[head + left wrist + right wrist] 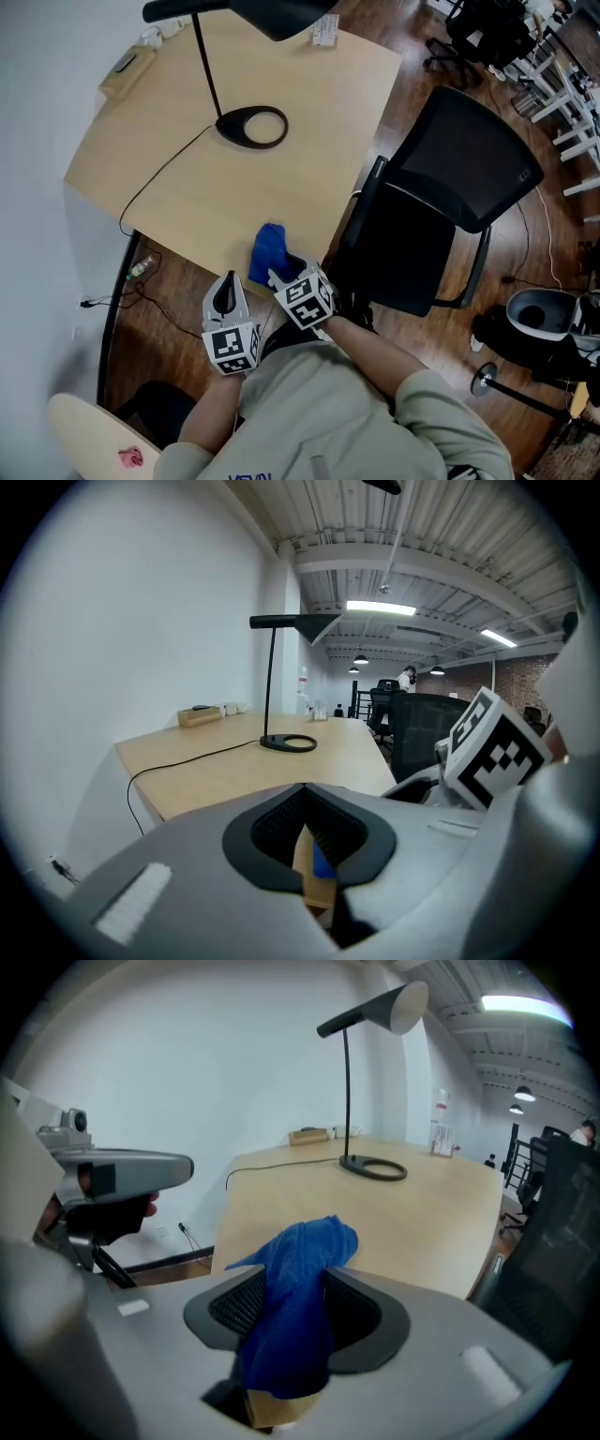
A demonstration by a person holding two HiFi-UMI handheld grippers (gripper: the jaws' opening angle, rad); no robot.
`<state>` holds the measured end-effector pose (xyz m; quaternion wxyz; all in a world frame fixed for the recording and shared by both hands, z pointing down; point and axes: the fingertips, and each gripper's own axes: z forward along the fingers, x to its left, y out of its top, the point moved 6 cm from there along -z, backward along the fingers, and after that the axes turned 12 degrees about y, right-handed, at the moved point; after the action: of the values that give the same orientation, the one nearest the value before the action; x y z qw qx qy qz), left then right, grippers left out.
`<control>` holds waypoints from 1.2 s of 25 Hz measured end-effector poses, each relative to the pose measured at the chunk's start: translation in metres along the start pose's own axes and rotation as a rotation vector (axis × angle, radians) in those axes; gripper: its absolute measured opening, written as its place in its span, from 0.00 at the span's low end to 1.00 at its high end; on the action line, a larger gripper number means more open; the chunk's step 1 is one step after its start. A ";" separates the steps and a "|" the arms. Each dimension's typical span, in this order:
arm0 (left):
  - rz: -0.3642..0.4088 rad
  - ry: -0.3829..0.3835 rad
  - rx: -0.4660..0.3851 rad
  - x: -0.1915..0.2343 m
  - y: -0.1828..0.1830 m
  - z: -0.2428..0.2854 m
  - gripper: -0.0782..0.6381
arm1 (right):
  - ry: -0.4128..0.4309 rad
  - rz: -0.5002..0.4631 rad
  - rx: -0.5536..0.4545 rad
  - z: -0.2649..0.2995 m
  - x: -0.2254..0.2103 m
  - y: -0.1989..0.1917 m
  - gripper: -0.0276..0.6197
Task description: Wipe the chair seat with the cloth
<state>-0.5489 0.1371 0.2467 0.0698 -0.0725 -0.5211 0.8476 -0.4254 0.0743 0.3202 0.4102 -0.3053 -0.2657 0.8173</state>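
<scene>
A blue cloth [267,248] lies bunched at the near edge of the wooden desk [187,178]. My right gripper [281,273] reaches down onto it, jaws standing wide. In the right gripper view the cloth [309,1241] fills the gap between them, and my right gripper [292,1283] is open around it. Just left of it my left gripper [228,279] hovers at the desk edge, shut and empty; its jaws meet at the tips [305,794]. The black office chair's seat [412,253] is to the right of the desk, under its mesh back [473,155].
On the desk stand a black lamp with a ring base [251,127], its cable [155,178], a small wooden box [127,70] at the far corner and a card [325,31]. More chairs and white frames [562,94] crowd the right. A stool [539,314] stands beyond the chair.
</scene>
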 end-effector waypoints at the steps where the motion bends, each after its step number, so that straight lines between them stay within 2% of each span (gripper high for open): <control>1: 0.000 -0.003 0.005 -0.002 -0.001 0.000 0.12 | 0.008 0.007 0.024 0.005 -0.001 -0.005 0.33; 6: 0.029 -0.022 0.015 -0.018 0.003 0.003 0.12 | 0.070 0.040 0.029 0.006 -0.005 -0.010 0.21; 12: 0.042 -0.062 0.016 -0.051 0.007 0.002 0.12 | 0.086 0.080 -0.048 -0.032 -0.020 -0.011 0.19; 15: 0.051 -0.103 0.009 -0.078 0.013 0.004 0.12 | 0.053 0.114 -0.113 -0.068 -0.036 -0.010 0.19; 19: 0.077 -0.174 -0.010 -0.126 0.024 0.009 0.12 | -0.035 0.155 -0.191 -0.121 -0.071 -0.016 0.18; 25: 0.132 -0.292 -0.025 -0.220 0.036 0.016 0.12 | -0.163 0.232 -0.268 -0.199 -0.144 -0.048 0.18; 30: 0.230 -0.366 0.028 -0.298 0.039 0.023 0.12 | -0.219 0.352 -0.297 -0.248 -0.197 -0.086 0.18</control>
<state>-0.2633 0.0416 0.2372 -0.1222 0.0248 -0.5015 0.8561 -0.1095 0.0010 0.2679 0.1810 -0.3136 -0.3685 0.8562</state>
